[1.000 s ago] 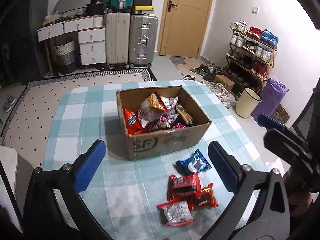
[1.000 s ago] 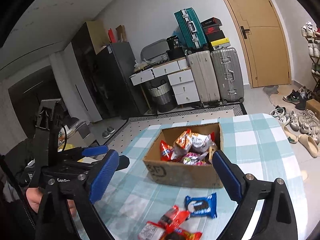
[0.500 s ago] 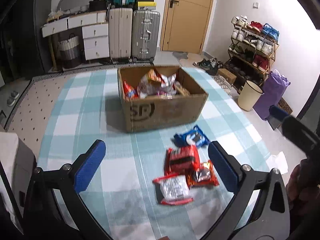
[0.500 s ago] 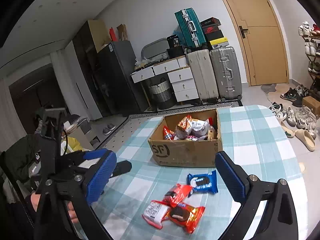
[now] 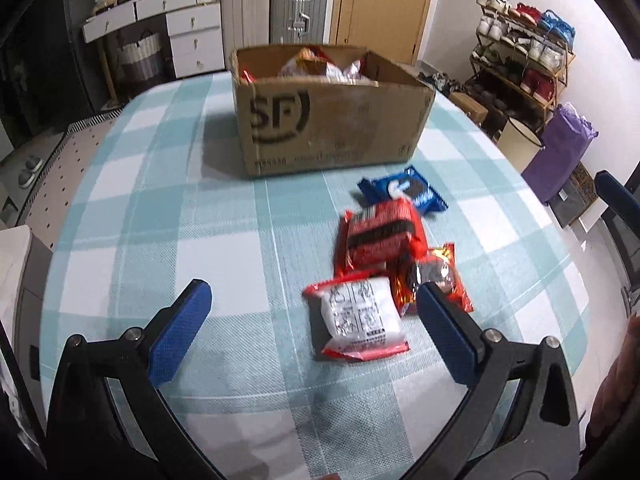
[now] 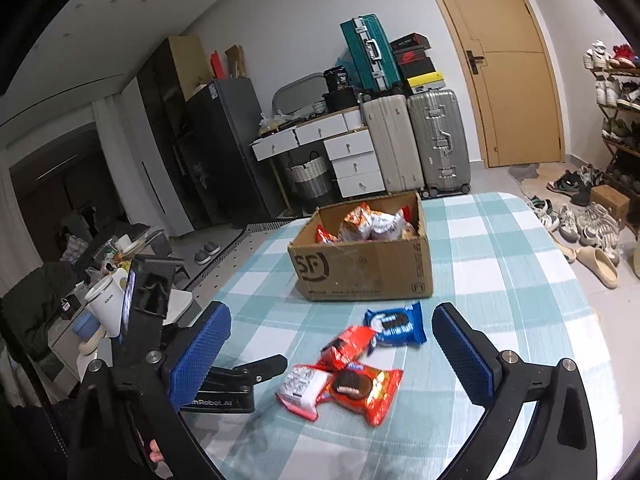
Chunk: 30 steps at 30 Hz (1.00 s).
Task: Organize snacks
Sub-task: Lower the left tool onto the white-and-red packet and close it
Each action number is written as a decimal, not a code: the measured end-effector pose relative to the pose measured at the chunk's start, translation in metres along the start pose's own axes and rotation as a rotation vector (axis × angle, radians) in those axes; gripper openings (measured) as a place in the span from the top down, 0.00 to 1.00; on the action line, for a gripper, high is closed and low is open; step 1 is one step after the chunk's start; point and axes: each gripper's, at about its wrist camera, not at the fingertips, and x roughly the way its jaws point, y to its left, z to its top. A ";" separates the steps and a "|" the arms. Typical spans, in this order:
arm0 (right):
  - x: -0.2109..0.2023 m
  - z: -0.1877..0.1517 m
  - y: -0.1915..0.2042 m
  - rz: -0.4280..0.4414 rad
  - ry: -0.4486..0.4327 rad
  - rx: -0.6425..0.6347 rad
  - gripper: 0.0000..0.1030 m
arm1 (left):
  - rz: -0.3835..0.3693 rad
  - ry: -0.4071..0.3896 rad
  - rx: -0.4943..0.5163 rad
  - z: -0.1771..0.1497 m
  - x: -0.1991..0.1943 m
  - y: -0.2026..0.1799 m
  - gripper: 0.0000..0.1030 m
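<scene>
A cardboard box (image 5: 332, 120) with several snack packs inside stands on the checked tablecloth (image 5: 168, 208); it also shows in the right wrist view (image 6: 364, 268). In front of it lie a blue cookie pack (image 5: 404, 192), a red pack (image 5: 380, 236), an orange-red cookie pack (image 5: 436, 276) and a red-and-white pack (image 5: 360, 316). My left gripper (image 5: 312, 320) is open and empty, low over the table, with the red-and-white pack between its fingers. My right gripper (image 6: 328, 340) is open and empty above the same packs (image 6: 360, 388).
The table's right edge (image 5: 560, 240) drops to the floor by a bin (image 5: 520, 148) and purple bag (image 5: 560, 164). Suitcases (image 6: 416, 148), drawers (image 6: 352, 160) and a shoe rack (image 5: 524, 60) stand behind. The left gripper body (image 6: 152, 320) shows at the right view's left.
Both grippers have come down and nearer to the loose packs in front of the box. The left one now has the red-and-white pack between its open fingers.
</scene>
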 end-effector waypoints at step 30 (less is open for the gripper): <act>0.026 -0.059 -0.037 -0.036 0.088 0.113 0.01 | 0.031 0.082 0.051 -0.009 0.073 -0.008 0.53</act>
